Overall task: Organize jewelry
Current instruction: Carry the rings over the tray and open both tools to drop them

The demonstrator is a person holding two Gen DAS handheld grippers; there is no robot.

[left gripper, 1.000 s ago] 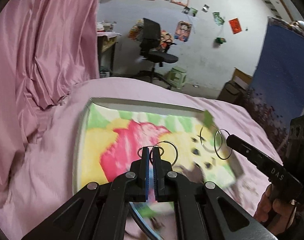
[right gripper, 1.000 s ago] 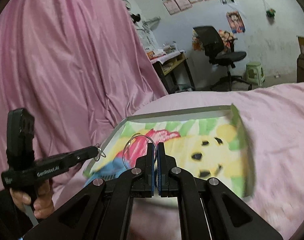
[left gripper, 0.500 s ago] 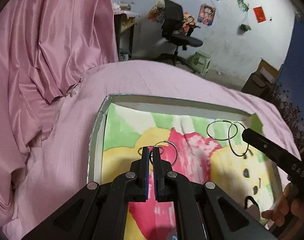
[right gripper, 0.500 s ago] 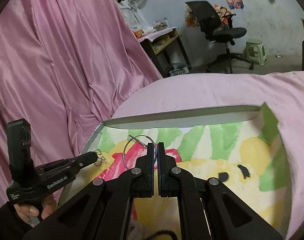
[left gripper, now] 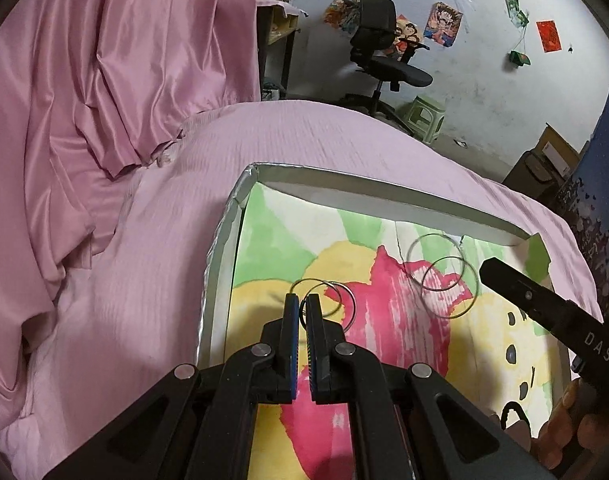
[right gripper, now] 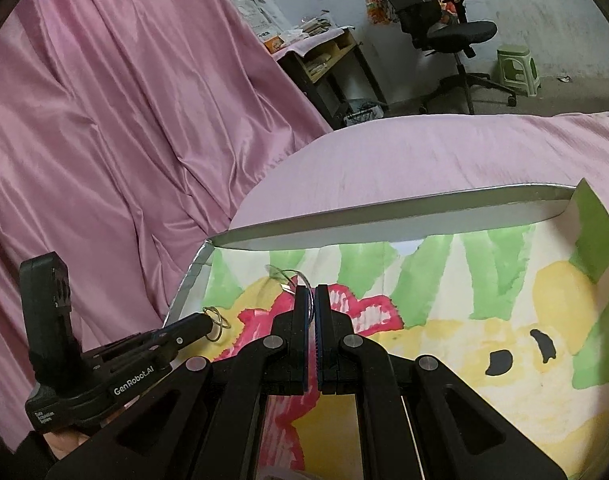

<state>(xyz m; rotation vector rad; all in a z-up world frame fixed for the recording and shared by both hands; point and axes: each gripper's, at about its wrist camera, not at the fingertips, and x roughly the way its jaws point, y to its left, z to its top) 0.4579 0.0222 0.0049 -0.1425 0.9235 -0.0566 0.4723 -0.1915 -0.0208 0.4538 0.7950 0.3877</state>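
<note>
A shallow box (left gripper: 228, 240) with a green, yellow and red cartoon picture inside lies on a pink sheet; its far wall shows in the right wrist view (right gripper: 384, 232). My left gripper (left gripper: 302, 300) is shut on a pair of thin silver hoop earrings (left gripper: 346, 298) above the box's left part. My right gripper (right gripper: 311, 292) is shut on a second pair of silver hoops (right gripper: 282, 276), which also show in the left wrist view (left gripper: 444, 276) to the right of the first pair. The left gripper's tip with its hoops shows in the right wrist view (right gripper: 214, 322).
Pink satin drapes (left gripper: 104, 80) hang at the left. Beyond the bed stand a black office chair (left gripper: 380, 52), a green stool (left gripper: 424, 114), a cluttered desk (right gripper: 324, 56) and cardboard boxes (left gripper: 544, 160). A blue patterned cloth (left gripper: 600, 216) hangs at the right.
Both grippers have moved forward and down over the box, each still holding its hoops. The box looks larger and closer, and the right gripper's hoops hang nearer the far wall.
</note>
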